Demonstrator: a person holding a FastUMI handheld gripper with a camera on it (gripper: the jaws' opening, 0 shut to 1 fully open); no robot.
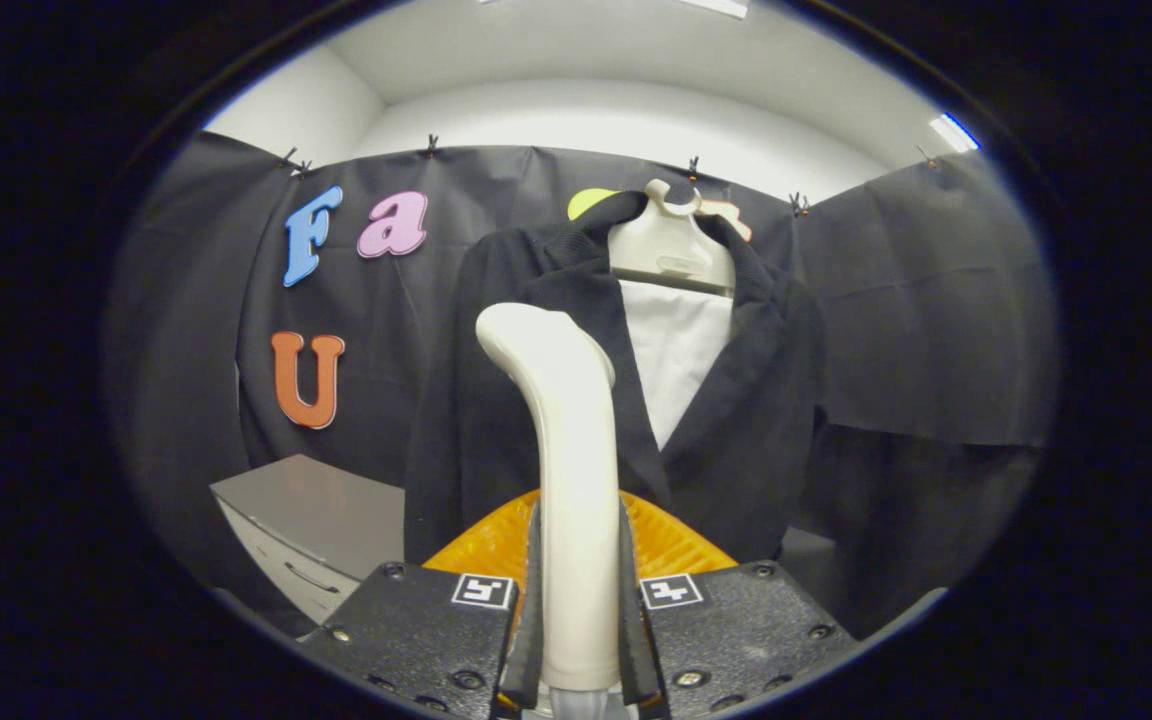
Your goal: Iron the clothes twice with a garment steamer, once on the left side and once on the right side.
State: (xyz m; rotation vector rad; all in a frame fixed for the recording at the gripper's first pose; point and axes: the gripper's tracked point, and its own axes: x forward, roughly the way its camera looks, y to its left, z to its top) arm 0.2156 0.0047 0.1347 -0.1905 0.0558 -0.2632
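The claw (578, 600) is clamped on the steamer (568, 480), whose handle rises upright between the fingers, its head curving toward the jacket (736, 430) hanging on a hanger (671, 250) just beyond. A grey cabinet (321, 520) sits lower left; open room lies right of the jacket.

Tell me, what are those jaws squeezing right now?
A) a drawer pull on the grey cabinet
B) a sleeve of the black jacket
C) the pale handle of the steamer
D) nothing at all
C: the gripper has both jaws pressed against the steamer handle, ahead of the black jacket.
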